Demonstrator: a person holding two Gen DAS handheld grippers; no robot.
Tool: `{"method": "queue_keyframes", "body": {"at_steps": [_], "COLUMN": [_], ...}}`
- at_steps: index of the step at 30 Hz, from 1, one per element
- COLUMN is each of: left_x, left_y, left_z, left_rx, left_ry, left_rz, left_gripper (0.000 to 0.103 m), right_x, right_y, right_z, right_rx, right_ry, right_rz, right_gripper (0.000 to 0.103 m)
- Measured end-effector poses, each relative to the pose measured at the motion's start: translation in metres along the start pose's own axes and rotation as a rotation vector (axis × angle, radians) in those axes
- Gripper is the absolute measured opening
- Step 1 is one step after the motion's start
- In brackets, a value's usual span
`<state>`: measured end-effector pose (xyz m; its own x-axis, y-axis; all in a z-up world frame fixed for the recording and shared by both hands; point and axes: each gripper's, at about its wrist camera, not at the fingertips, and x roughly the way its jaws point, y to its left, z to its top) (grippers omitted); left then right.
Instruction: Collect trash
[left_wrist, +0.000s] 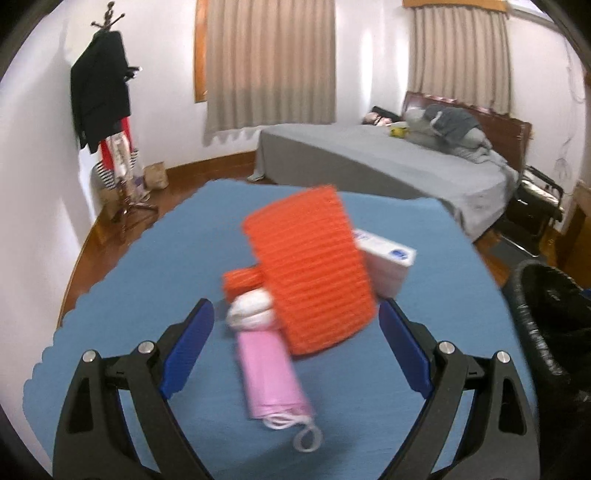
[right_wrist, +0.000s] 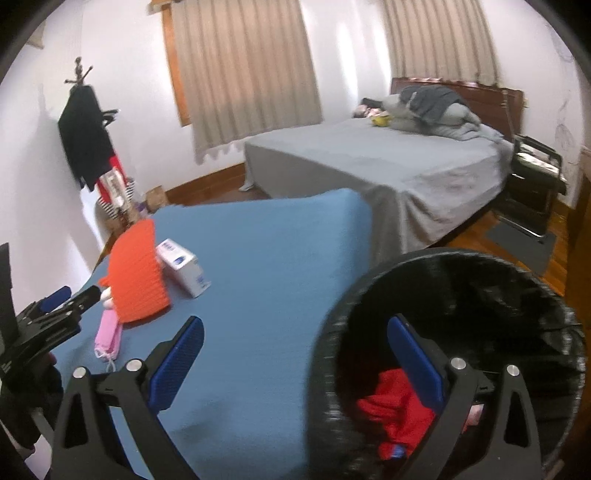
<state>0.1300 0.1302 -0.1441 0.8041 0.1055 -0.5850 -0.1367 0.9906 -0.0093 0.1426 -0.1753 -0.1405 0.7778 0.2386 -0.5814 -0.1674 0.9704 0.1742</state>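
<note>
An orange ribbed mug (left_wrist: 314, 273) stands on the blue table (left_wrist: 147, 266), with a white crumpled piece (left_wrist: 251, 314), a pink folded item with a white cord (left_wrist: 273, 384) and a white box (left_wrist: 388, 262) around it. My left gripper (left_wrist: 295, 339) is open just in front of the mug and the pink item. My right gripper (right_wrist: 295, 350) is open and empty over the rim of the black bin (right_wrist: 480, 280), which holds red trash (right_wrist: 399, 410). The mug (right_wrist: 136, 277), the box (right_wrist: 183, 267), the pink item (right_wrist: 109, 336) and the left gripper (right_wrist: 59, 306) show at the right wrist view's left.
The black bin (left_wrist: 554, 317) stands at the table's right edge. A grey bed (left_wrist: 388, 162) lies behind the table. A coat rack (left_wrist: 107, 122) with clothes stands at the left wall. A black chair (right_wrist: 535, 177) stands beside the bed.
</note>
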Motion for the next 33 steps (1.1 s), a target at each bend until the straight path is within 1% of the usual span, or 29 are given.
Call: {"method": "queue_keyframes", "body": {"at_steps": [4,9,14,19,22,24,25,26,28,30,31,33], "left_x": [0.004,0.015,0.027,0.040,0.049,0.054,0.055,0.057,0.060,0.057,0.056,0.051], "left_y": [0.021,0.034,0.044,0.052,0.054,0.053,0.054,0.054,0.053,0.050,0.049,0.046], "left_z": [-0.005,-0.003,-0.004,-0.001,0.000,0.000,-0.001,-0.001,-0.001,-0.001,-0.002,-0.001], "left_rx": [-0.028,-0.050,-0.060,-0.076,-0.073,-0.072,-0.073,-0.072,-0.068,-0.062,-0.060,-0.064], "left_ry": [0.020,0.038,0.055,0.069,0.081,0.089,0.091,0.095,0.100,0.084,0.079,0.068], "left_rz": [0.018,0.027,0.021,-0.006,-0.032,-0.049,-0.057,-0.073,-0.106,-0.126,-0.137,-0.146], "left_gripper": [0.086,0.082,0.072,0.064,0.055,0.052,0.047,0.039,0.028,0.023,0.015,0.013], "right_x": [0.013,0.032,0.047,0.057,0.061,0.063,0.063,0.064,0.065,0.066,0.066,0.066], "right_y": [0.018,0.033,0.045,0.054,0.059,0.060,0.060,0.061,0.062,0.063,0.064,0.065], "right_z": [-0.003,0.000,0.005,0.007,0.006,0.005,0.005,0.004,0.003,0.003,0.003,0.004], "right_rx": [-0.023,-0.029,-0.047,-0.060,-0.072,-0.077,-0.079,-0.082,-0.083,-0.086,-0.087,-0.089], "right_ry": [0.020,0.030,0.038,0.051,0.061,0.066,0.069,0.072,0.077,0.080,0.080,0.080], "right_rz": [0.018,0.022,0.025,0.027,0.027,0.027,0.027,0.025,0.023,0.021,0.021,0.022], "right_gripper": [0.097,0.097,0.097,0.097,0.097,0.097,0.097,0.097,0.097,0.097,0.097,0.097]}}
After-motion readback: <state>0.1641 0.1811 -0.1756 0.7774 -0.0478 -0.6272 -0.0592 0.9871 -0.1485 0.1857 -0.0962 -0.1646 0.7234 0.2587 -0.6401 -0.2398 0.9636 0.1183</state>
